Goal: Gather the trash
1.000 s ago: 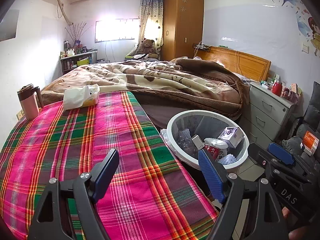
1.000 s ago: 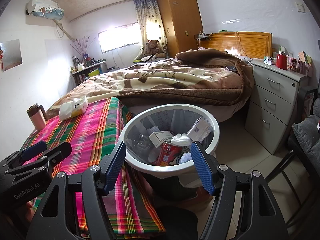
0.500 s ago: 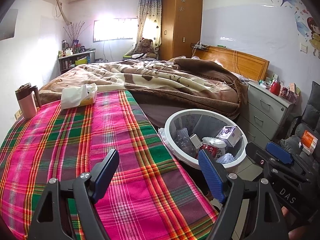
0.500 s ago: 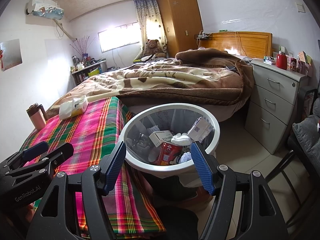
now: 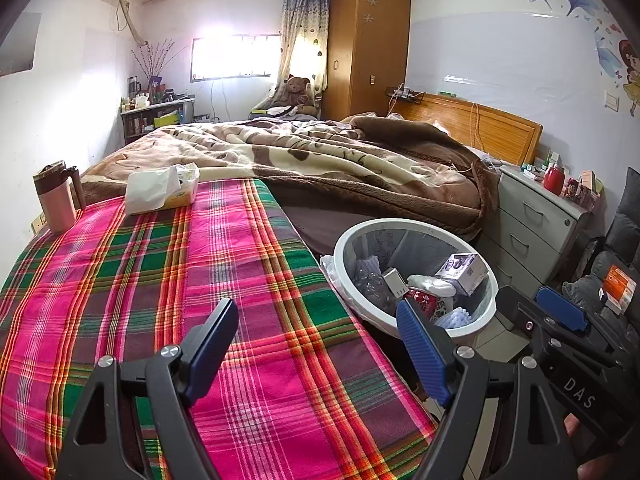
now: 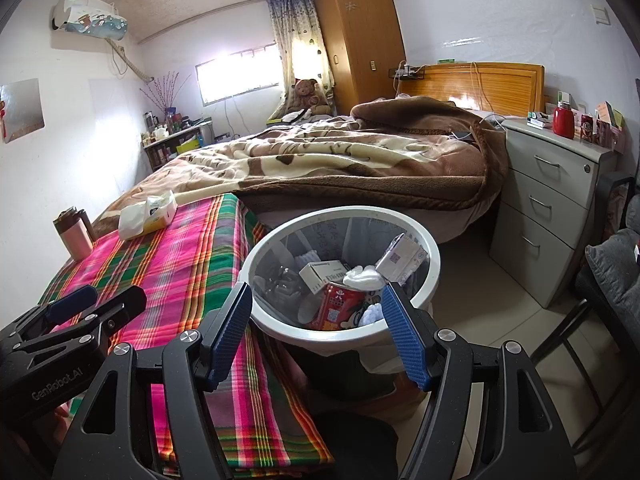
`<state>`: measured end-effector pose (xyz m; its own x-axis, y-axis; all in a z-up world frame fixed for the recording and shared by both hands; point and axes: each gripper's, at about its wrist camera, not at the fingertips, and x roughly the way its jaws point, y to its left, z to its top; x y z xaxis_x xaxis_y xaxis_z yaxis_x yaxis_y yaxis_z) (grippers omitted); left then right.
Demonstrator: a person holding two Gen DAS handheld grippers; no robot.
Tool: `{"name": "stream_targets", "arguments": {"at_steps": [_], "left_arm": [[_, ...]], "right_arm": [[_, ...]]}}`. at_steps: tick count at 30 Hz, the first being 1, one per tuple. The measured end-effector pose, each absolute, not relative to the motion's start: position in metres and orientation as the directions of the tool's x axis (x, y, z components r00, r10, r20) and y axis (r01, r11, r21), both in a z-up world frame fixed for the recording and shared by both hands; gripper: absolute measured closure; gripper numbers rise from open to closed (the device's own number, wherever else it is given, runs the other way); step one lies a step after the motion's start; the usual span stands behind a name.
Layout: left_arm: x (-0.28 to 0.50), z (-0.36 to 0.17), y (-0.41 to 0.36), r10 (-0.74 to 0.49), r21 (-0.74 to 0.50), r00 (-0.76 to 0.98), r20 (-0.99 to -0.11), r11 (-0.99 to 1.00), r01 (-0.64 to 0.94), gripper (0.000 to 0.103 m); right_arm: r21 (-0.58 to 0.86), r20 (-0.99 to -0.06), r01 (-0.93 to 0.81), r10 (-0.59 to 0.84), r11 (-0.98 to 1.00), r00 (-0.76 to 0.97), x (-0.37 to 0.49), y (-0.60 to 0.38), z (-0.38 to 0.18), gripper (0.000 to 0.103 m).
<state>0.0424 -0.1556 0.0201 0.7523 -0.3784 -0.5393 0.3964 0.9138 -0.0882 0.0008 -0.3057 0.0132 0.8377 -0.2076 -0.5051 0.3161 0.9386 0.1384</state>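
A white-rimmed trash bin (image 6: 434, 264) stands beside the table with the pink and green plaid cloth (image 5: 160, 280). It holds a red can (image 6: 336, 306), small boxes (image 6: 402, 258), white tissue (image 6: 362, 276) and clear plastic. The bin also shows in the left wrist view (image 5: 344, 248). My left gripper (image 5: 316, 344) is open and empty over the table's right edge. My right gripper (image 6: 316, 332) is open and empty just in front of the bin's near rim.
A tissue pack (image 5: 162, 190) and a pink mug with a brown lid (image 5: 56, 198) sit at the table's far end. A bed with a brown blanket (image 5: 320, 160) lies behind. A grey drawer unit (image 6: 552, 196) stands right of the bin, and a dark chair (image 6: 608, 280) at the far right.
Both grippers stay open and nearly still. The left wrist view has shifted slightly, so the bin and table items sit a little further left in it.
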Motion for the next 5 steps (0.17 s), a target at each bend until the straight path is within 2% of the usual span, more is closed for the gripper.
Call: {"name": "stream_targets", "arguments": {"at_steps": [5], "left_arm": [[0.0433,0.0195,-0.1553,-0.366,-0.082,0.754,-0.545,0.918,0.387,0.02]], "right_arm": [[0.138,-0.505,0.314,-0.206,0.939,0.838,-0.0005,-0.3029,0.0131,0.034]]}}
